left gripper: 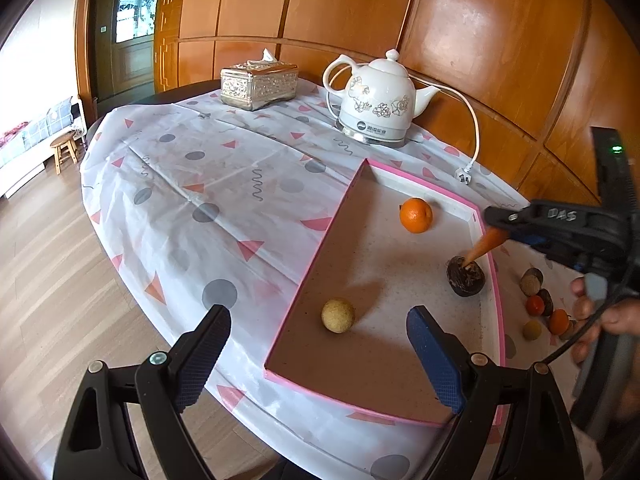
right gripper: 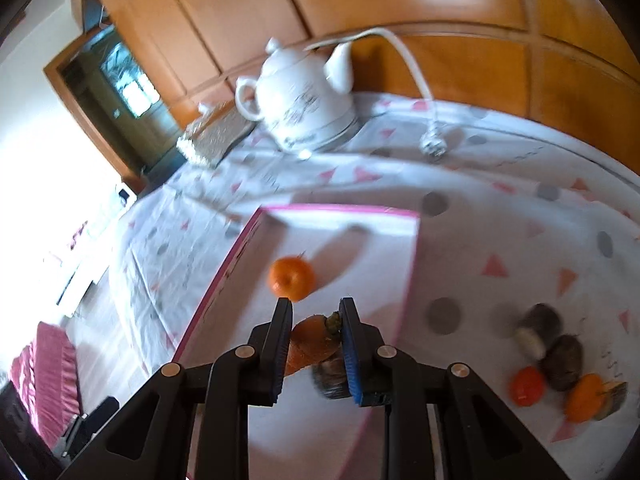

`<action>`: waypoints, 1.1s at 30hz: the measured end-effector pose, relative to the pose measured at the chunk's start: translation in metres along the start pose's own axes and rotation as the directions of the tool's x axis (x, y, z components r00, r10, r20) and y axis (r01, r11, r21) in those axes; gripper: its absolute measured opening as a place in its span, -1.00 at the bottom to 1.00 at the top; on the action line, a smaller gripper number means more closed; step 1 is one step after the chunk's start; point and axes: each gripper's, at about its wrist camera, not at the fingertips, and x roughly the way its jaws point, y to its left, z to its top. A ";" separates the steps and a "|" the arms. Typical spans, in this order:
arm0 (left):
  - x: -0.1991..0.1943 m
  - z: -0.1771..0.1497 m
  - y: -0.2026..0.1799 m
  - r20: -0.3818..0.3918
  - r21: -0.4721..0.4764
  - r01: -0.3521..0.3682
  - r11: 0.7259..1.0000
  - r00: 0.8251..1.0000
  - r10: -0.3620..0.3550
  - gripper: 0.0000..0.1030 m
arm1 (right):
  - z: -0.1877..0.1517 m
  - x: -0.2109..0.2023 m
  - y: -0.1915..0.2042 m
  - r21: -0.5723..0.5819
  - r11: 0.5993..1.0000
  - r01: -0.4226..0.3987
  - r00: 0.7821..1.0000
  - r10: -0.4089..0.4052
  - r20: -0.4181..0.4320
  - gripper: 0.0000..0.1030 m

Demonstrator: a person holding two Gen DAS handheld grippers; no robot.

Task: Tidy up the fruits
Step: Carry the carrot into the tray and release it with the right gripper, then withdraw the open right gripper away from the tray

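From the left wrist camera: the left tongs [left gripper: 318,354] are spread wide with nothing between them, hanging over the near end of the pink-edged tray [left gripper: 316,276]; my guess is they're just parked there so the tray stays put and the other hand has room to work. Inside the tray there's a mandarin [left gripper: 416,215] toward the far end, a pale tan round fruit [left gripper: 338,315] near the left wall, and a dark brown fruit [left gripper: 465,276] against the right wall; the right tongs [left gripper: 490,222] come in from the right with a carrot [left gripper: 486,245] pinched in them, its tip hanging right over that dark fruit, touching or just above, can't tell which. Out on the desk [left gripper: 240,200] right of the tray sits a little cluster of unsorted fruits [left gripper: 540,304]; a ceramic kettle [left gripper: 378,100] and a tissue box [left gripper: 259,84] stand at the far side, well out of the way.

From the right wrist camera, which is a bit blurry: the right tongs [right gripper: 316,344] are clamped narrow on the carrot [right gripper: 310,346] by its thick stem end, so the point dangles down; the dark fruit [right gripper: 330,380] peeks out underneath; the mandarin [right gripper: 291,278] lies just beyond in the tray [right gripper: 340,210]; the leftover pile [right gripper: 560,364] waits on the right, so there's plenty left to sort.
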 end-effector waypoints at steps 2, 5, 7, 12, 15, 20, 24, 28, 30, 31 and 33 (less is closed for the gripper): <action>0.001 0.000 0.001 -0.002 -0.003 0.000 1.000 1.000 0.000 0.75 | -0.003 0.006 0.004 -0.001 1.000 -0.005 1.000 0.005 -0.014 -0.49; 0.003 0.000 0.003 -0.009 -0.012 -0.001 1.000 1.000 0.001 0.75 | -0.006 0.009 0.005 -0.001 1.000 0.005 1.000 -0.005 -0.022 -0.35; 0.003 0.000 0.004 -0.012 -0.017 -0.001 1.000 1.000 0.001 0.75 | -0.007 0.007 0.002 0.000 1.000 0.009 1.000 -0.009 -0.019 -0.35; 0.003 0.000 0.002 -0.012 -0.017 0.000 1.000 1.000 0.000 0.75 | -0.014 -0.007 0.000 -0.009 0.999 0.043 0.999 -0.043 0.007 -0.35; 0.001 0.000 0.000 -0.005 -0.011 0.003 1.000 1.000 -0.003 0.75 | -0.023 -0.022 0.002 -0.044 0.996 0.080 0.996 -0.078 0.043 -0.29; -0.001 -0.001 -0.002 -0.004 -0.004 0.008 1.000 1.000 -0.008 0.75 | -0.041 -0.043 -0.002 -0.082 0.986 0.142 0.988 -0.135 0.081 -0.28; -0.003 -0.001 -0.007 0.001 0.009 0.013 1.000 1.000 -0.013 0.75 | -0.059 -0.061 -0.013 -0.080 0.976 0.202 0.975 -0.193 0.109 -0.28; -0.005 -0.002 -0.011 0.003 0.022 0.019 1.000 1.000 -0.019 0.75 | -0.078 -0.079 -0.029 -0.064 0.960 0.272 0.956 -0.262 0.132 -0.28; -0.006 -0.002 -0.013 0.005 0.030 0.022 0.999 1.000 -0.022 0.75 | -0.088 -0.089 -0.039 -0.048 0.950 0.310 0.943 -0.301 0.143 -0.27; -0.007 -0.002 -0.014 0.006 0.033 0.024 0.999 1.000 -0.024 0.75 | -0.092 -0.092 -0.043 -0.039 0.946 0.323 0.938 -0.315 0.145 -0.27; -0.008 -0.003 -0.017 0.009 0.042 0.026 0.999 1.000 -0.027 0.75 | -0.101 -0.100 -0.053 -0.010 0.936 0.352 0.926 -0.346 0.150 -0.27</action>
